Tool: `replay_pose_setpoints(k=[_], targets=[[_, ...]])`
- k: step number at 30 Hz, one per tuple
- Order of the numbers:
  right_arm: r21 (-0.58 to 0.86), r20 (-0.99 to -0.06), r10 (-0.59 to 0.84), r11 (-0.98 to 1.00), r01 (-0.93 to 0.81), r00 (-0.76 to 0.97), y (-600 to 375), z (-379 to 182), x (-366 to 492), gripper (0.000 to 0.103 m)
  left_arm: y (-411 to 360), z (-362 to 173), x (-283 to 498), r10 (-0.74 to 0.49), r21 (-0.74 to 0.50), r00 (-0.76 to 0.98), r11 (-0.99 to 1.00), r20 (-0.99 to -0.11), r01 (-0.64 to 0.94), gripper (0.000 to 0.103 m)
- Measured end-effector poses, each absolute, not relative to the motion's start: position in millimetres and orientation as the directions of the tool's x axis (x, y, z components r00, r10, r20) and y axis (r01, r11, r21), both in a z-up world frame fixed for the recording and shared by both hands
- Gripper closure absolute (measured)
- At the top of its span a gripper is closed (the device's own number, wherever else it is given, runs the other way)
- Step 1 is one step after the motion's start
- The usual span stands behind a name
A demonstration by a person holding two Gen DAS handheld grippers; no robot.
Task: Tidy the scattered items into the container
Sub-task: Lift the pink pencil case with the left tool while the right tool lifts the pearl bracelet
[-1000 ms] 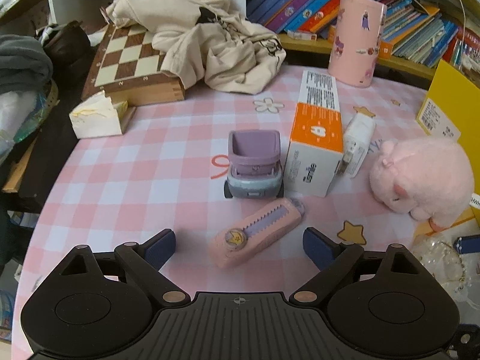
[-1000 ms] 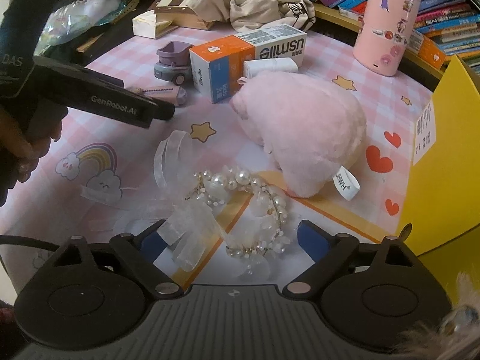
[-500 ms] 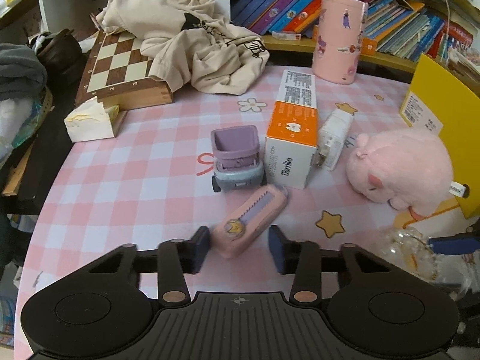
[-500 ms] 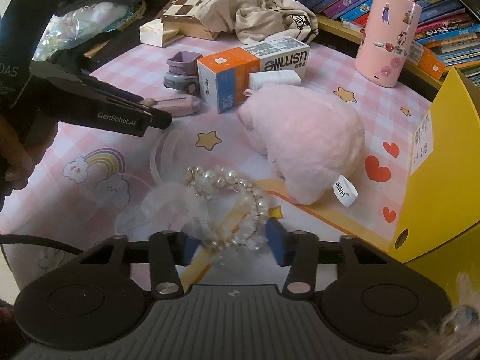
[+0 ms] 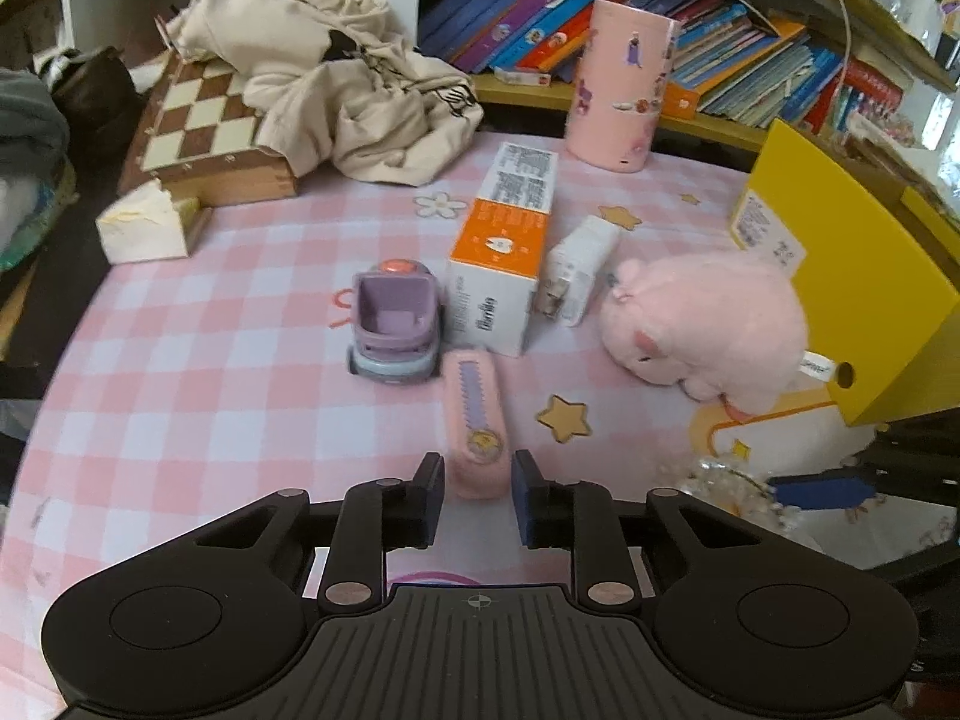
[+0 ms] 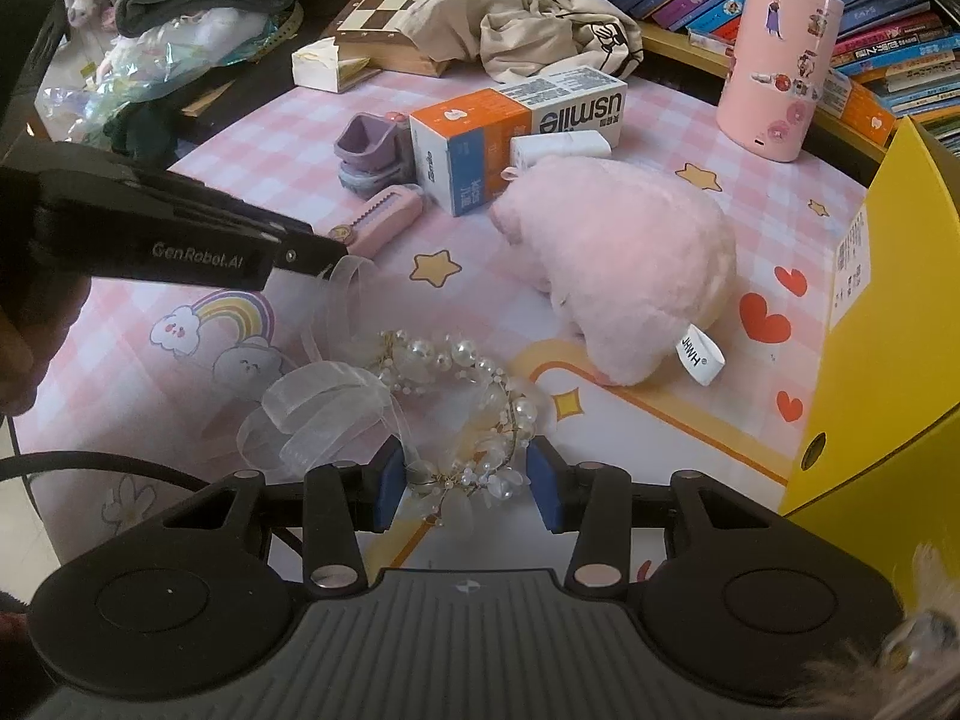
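A pink toy cutter (image 5: 474,414) with a purple toothed strip lies lengthwise between my left gripper's pads, and my left gripper (image 5: 478,480) is shut on its near end. Its far end reaches towards the purple toy truck (image 5: 396,324). My right gripper (image 6: 468,480) is shut on the near rim of a pearl and ribbon headband (image 6: 456,360) on the pink tablecloth. The yellow container (image 6: 888,360) stands at the right, beside a pink plush pig (image 6: 624,264). In the right wrist view my left gripper (image 6: 312,252) reaches in from the left.
An orange and white box (image 5: 504,258) and a white charger (image 5: 582,264) lie behind the truck. Further back stand a pink cylinder (image 5: 624,90), a chessboard (image 5: 204,126) under a beige garment (image 5: 348,90), and shelves of books. A hand (image 6: 18,348) holds the left gripper.
Both grippers went from wide open to shut, the left on the pink cutter, the right on the headband. The cutter has turned from slanting to straight along the left gripper.
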State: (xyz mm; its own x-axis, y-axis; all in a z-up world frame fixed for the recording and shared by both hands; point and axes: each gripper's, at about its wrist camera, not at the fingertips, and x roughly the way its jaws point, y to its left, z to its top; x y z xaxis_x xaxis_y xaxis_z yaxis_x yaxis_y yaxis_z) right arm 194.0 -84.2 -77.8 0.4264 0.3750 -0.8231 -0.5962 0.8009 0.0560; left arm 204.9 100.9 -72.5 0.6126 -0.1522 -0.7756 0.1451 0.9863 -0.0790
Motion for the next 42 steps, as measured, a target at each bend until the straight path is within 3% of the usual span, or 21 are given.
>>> replay_pose_setpoints(k=[7,16,18,19,26,36,39,40,42], targets=[[0.055,-0.822,0.373,0.805,-0.591,0.43,-82,-78,191,0.062,94,-76,215,-0.139,-0.059,0.608,0.987,-0.782,0.15,0.065],[0.01,-0.82,0.374,0.766,-0.643,0.433,-77,-80,188,0.053,80,-84,225,-0.073,0.019,0.616,0.99,-0.784,0.141,0.072],[0.012,-0.818,0.382,0.759,-0.651,0.43,-77,-80,188,0.055,81,-84,225,-0.075,0.012,0.618,0.991,-0.783,0.136,0.073],[0.014,-0.816,0.39,0.752,-0.659,0.427,-77,-79,188,0.063,82,-84,225,-0.076,0.008,0.618,0.991,-0.782,0.132,0.08],[0.015,-0.805,0.398,0.755,-0.655,0.441,-78,-73,184,0.064,104,-77,216,-0.161,-0.177,0.597,0.984,-0.786,0.032,0.081],[0.027,-0.769,0.406,0.793,-0.609,0.494,-87,-53,171,0.066,114,-51,178,-0.247,-0.329,0.638,0.944,-0.73,-0.009,0.08],[0.024,-0.757,0.409,0.797,-0.604,0.51,-88,-48,164,0.077,114,-45,169,-0.248,-0.327,0.649,0.945,-0.719,-0.002,0.08],[0.028,-0.757,0.411,0.797,-0.603,0.508,-88,-47,162,0.093,115,-43,166,-0.248,-0.328,0.653,0.945,-0.716,-0.001,0.08],[0.028,-0.759,0.402,0.806,-0.592,0.512,-89,-47,158,0.093,116,-40,160,-0.248,-0.33,0.659,0.944,-0.71,0.0,0.08]])
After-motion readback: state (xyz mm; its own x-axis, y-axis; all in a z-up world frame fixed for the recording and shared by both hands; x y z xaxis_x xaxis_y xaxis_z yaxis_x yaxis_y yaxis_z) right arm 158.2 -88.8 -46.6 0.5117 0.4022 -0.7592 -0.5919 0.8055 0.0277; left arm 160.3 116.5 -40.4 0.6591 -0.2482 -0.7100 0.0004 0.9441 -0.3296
